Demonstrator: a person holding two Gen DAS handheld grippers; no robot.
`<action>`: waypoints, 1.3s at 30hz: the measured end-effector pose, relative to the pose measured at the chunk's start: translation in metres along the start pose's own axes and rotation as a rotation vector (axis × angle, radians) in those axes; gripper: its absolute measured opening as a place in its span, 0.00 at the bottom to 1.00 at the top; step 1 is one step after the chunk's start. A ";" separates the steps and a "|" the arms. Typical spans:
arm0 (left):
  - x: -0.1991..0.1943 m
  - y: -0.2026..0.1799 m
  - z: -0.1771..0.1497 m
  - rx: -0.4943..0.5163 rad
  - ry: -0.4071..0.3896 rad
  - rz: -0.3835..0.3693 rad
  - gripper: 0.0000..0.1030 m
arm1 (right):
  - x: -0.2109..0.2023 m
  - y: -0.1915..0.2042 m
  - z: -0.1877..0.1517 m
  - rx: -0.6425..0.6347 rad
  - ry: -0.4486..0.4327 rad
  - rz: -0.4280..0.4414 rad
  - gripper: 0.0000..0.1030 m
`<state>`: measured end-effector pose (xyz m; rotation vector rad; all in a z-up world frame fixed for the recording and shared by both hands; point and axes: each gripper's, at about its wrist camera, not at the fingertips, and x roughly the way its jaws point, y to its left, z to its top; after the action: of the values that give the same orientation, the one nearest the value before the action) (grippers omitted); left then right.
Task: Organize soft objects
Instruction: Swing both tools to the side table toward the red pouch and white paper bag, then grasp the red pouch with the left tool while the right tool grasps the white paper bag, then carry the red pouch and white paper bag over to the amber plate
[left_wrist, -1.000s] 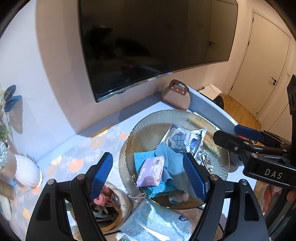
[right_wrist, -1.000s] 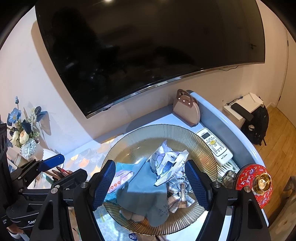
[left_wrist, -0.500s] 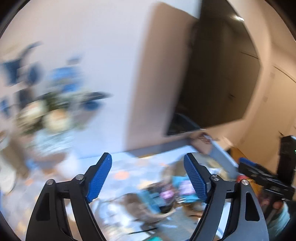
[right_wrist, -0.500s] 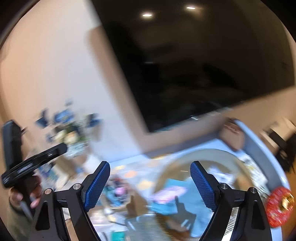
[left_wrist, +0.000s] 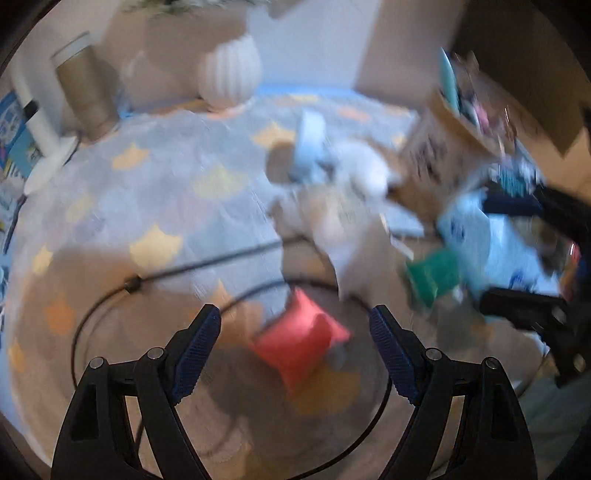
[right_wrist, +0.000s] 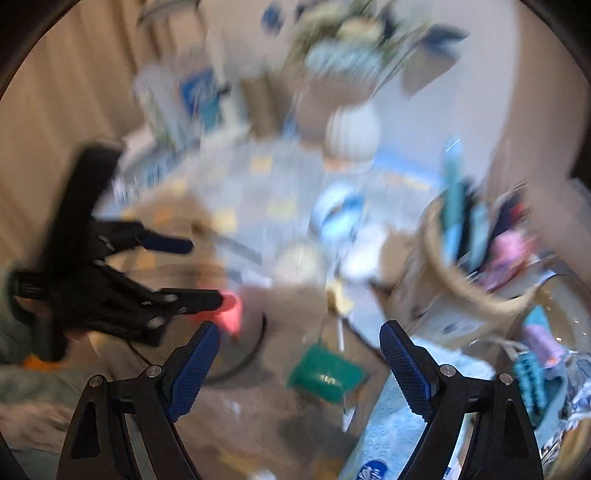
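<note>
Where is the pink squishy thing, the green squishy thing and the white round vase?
pink packet (left_wrist: 301, 345), left wrist view, its middle.
green packet (right_wrist: 325, 371), right wrist view, its middle.
white vase (left_wrist: 229, 72), left wrist view, its ribbed belly.

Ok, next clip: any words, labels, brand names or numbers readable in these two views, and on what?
None can be read.
Pale blue pack, right wrist view: a dark blue logo, too blurred.
Blue poster, left wrist view: print smeared.
Blue-fronted box: markings blurred.

A matt ribbed white vase (left_wrist: 228, 72) stands on a smooth patterned tablecloth (left_wrist: 155, 192); gripper pads (left_wrist: 195, 349) look knurled.
</note>
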<state>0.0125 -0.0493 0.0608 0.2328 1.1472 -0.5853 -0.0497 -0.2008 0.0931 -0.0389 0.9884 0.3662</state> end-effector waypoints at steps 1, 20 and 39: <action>0.004 -0.003 -0.004 0.023 0.003 0.012 0.79 | 0.009 -0.001 0.000 -0.003 0.024 0.000 0.85; 0.024 0.003 -0.030 0.015 -0.052 0.071 0.29 | 0.104 0.007 0.045 0.173 0.181 0.040 0.26; -0.101 0.061 0.017 -0.353 -0.449 0.060 0.29 | -0.051 -0.009 0.090 0.216 -0.269 0.091 0.06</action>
<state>0.0302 0.0252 0.1520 -0.1629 0.7857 -0.3483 0.0013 -0.2064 0.1836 0.2460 0.7601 0.3368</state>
